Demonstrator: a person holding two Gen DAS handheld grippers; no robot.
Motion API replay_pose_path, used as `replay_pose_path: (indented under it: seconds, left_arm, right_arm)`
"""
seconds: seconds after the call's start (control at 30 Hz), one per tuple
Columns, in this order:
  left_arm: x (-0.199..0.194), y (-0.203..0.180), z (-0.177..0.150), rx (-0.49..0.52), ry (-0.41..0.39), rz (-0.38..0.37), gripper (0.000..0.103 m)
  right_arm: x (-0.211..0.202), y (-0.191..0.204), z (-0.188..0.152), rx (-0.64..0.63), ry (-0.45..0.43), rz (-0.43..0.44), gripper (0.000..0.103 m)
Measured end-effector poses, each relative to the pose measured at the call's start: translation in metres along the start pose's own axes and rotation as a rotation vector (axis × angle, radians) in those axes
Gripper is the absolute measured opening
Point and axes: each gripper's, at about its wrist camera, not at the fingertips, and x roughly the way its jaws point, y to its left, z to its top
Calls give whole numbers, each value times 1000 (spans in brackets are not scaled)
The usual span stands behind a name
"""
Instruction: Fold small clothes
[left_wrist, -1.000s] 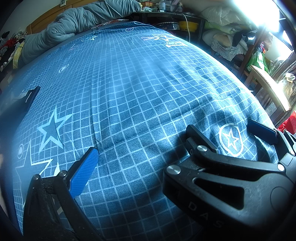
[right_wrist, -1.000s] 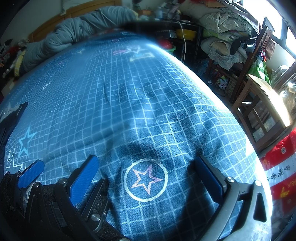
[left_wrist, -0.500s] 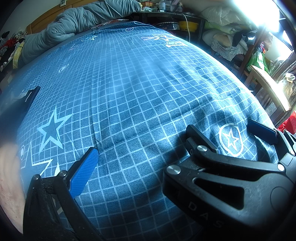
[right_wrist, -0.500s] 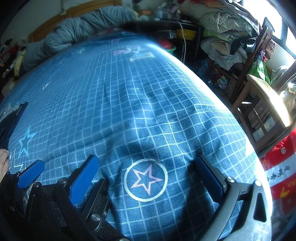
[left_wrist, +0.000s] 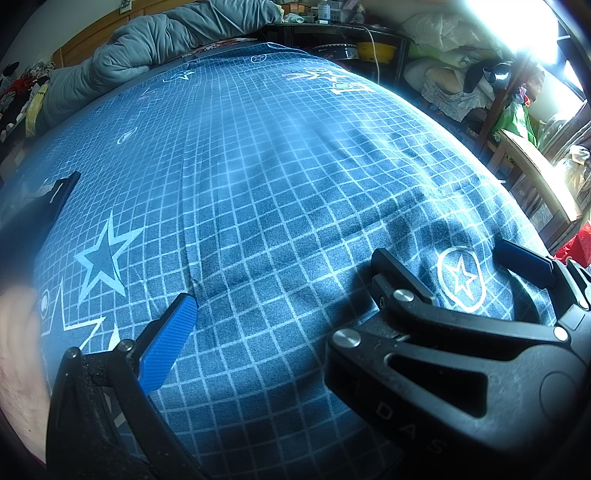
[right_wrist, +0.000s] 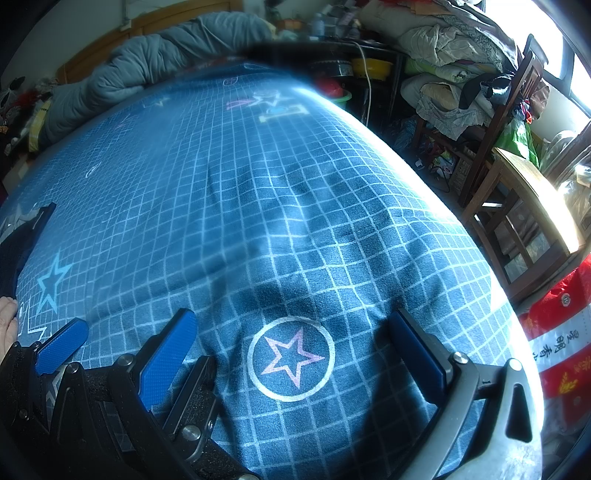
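Blurred hand (left_wrist: 16, 354) at the left edge; dark garment (right_wrist: 16, 240) cut off there.

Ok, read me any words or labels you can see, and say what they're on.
"DAS": embossed on the black gripper body.
Chinese characters on the white band of the red fabric: too distorted to read.
Printed lettering on the bedsheet, far end: too blurred to read.

Bedsheet (right_wrist: 288, 206) is lying spread ahead; quilt (left_wrist: 155, 48) is sitting bunched at its far edge, chair (right_wrist: 517, 206) is standing off its right side, dark garment (left_wrist: 44, 206) is resting at its left edge.
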Motion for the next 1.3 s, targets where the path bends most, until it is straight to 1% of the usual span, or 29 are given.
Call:
replay_pose_path:
  seconds: [1.3]
  left_arm:
    - [4, -2, -4, 1, -2, 1, 103]
  right_arm:
    - [0, 0, 0, 0, 0, 0, 103]
